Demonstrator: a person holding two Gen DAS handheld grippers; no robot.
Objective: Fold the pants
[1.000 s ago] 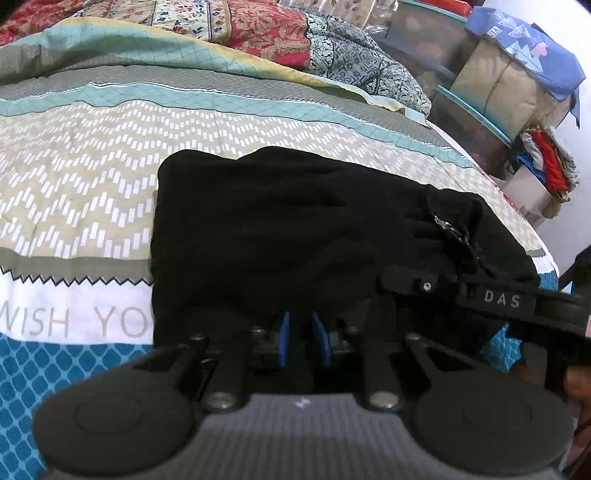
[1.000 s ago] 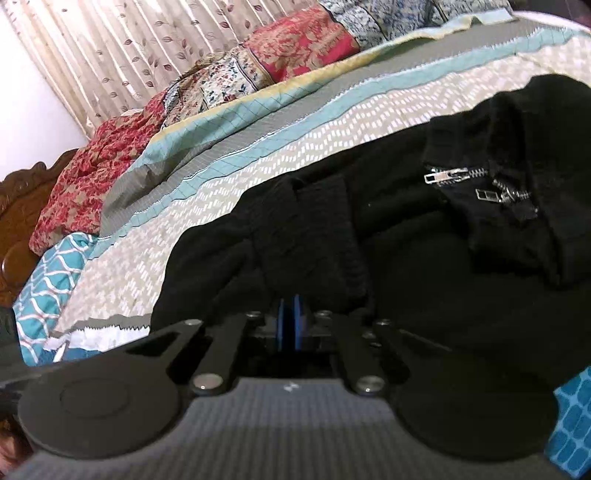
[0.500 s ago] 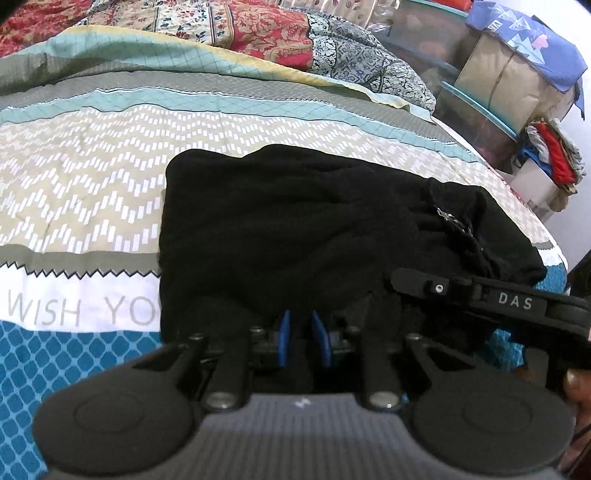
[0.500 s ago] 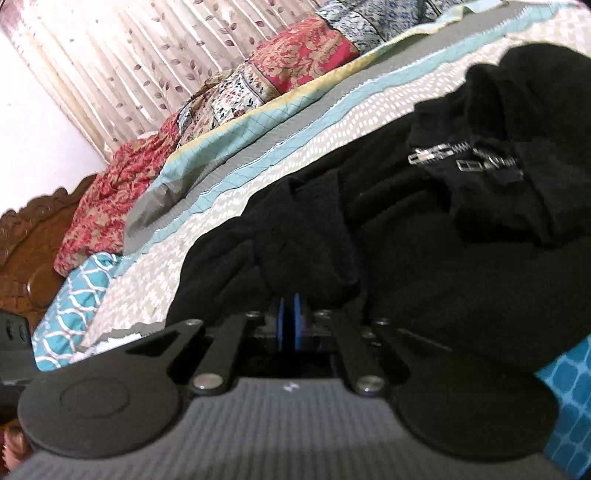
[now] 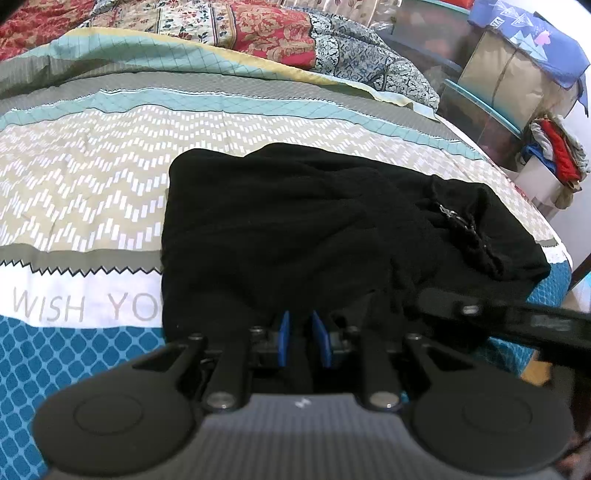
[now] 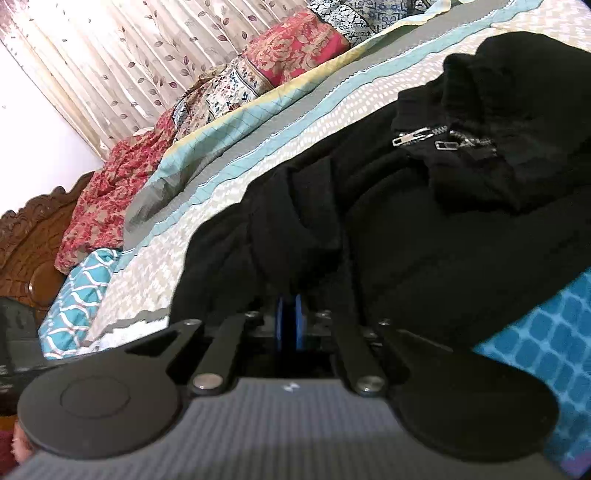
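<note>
Black pants point(image 5: 295, 221) lie folded into a rough rectangle on the patterned bedspread point(image 5: 92, 184), with metal zipper pulls point(image 5: 452, 216) near the right end. My left gripper point(image 5: 301, 332) is at the near edge, its blue pads shut on a thick fold of the black cloth. In the right wrist view the pants point(image 6: 461, 240) fill the middle and the zippers point(image 6: 424, 136) sit at the upper right. My right gripper point(image 6: 290, 321) is at a raised fold of the fabric. Its jaws are opening, with a thin dark slit between the pads and cloth still in it.
Bunched red and blue floral quilts point(image 5: 277, 33) lie along the far side of the bed. Storage bins and bags point(image 5: 498, 74) stand off the right side. A carved wooden headboard point(image 6: 29, 240) and a leaf-print curtain point(image 6: 129, 55) are beyond the bed.
The right gripper's pads have parted slightly, and its view has rolled and slid along the pants. The left gripper still grips the same fold and has barely moved.
</note>
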